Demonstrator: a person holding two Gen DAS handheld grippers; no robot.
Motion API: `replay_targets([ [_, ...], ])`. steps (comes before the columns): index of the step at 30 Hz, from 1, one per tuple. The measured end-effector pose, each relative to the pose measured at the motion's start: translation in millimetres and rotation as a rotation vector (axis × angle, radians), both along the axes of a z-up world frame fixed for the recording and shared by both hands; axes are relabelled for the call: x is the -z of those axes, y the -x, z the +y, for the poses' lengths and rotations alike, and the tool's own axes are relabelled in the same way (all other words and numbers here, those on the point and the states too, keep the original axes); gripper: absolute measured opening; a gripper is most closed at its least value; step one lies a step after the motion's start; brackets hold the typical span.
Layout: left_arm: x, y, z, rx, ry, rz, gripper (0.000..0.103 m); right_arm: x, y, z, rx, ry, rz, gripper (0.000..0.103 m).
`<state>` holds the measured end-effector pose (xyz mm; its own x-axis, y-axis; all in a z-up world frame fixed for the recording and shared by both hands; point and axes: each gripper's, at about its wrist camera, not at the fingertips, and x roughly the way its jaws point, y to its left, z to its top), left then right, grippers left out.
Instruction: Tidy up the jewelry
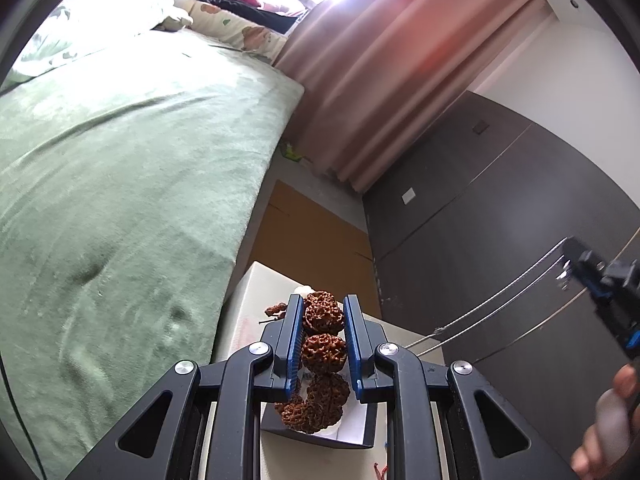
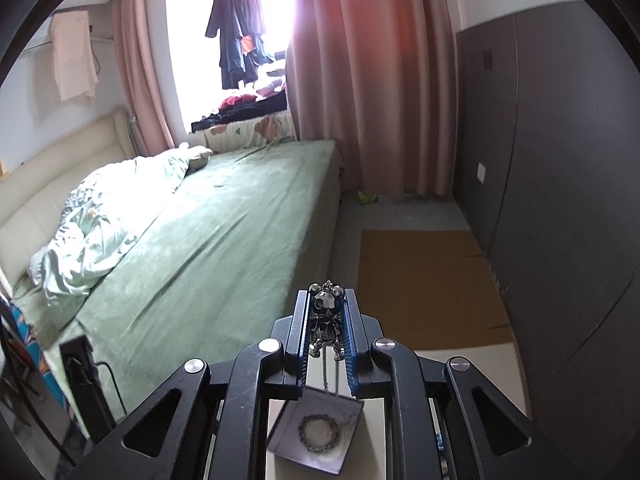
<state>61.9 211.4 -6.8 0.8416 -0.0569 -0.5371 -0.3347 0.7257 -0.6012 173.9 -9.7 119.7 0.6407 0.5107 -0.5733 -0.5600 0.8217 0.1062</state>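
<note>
— Jaws on the left gripper [image 1: 323,330]?
— Clamped on a brown bead bracelet [image 1: 323,350], hanging over the tray [image 1: 362,438] at six o'clock.
— And the right gripper [image 2: 328,320]?
— Pinching a silver pendant [image 2: 327,322]; its chain [image 2: 334,380] drops to the tray [image 2: 280,436] at six o'clock, where a dark bracelet [image 2: 320,434] lies

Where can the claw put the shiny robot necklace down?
The tray below the right claw is crowded: a bead ring fills its middle. Bare room: the white tabletop between the cardboard and the claw, or the wide green bed.
</note>
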Motion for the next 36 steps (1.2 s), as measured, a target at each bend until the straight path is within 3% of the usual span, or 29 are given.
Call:
replay_targets([
  [8, 2, -4, 4, -0.011, 0.004, 0.010, 0.021, 43, -9, 2, -0.009, -0.006, 0.077, 0.016],
  [27, 6, -5, 1, -0.026, -0.038, 0.030, 0.021, 180, -40, -14, -0.047, -0.085, 0.377, 0.017],
  [30, 4, -7, -4, -0.011, -0.039, 0.018, 0.021, 183, -45, -21, -0.059, -0.094, 0.420, 0.024],
  [32, 4, -11, -10, 0.007, -0.035, 0.007, 0.021, 174, -42, -37, -0.049, -0.127, 0.392, 0.050],
  [33, 3, -13, -15, 0.019, -0.034, 0.003, 0.021, 170, -40, -45, -0.031, -0.132, 0.371, 0.055],
  [36, 7, -23, -29, 0.054, -0.031, 0.013, 0.021, 159, -34, -77, 0.030, -0.138, 0.337, 0.059],
])
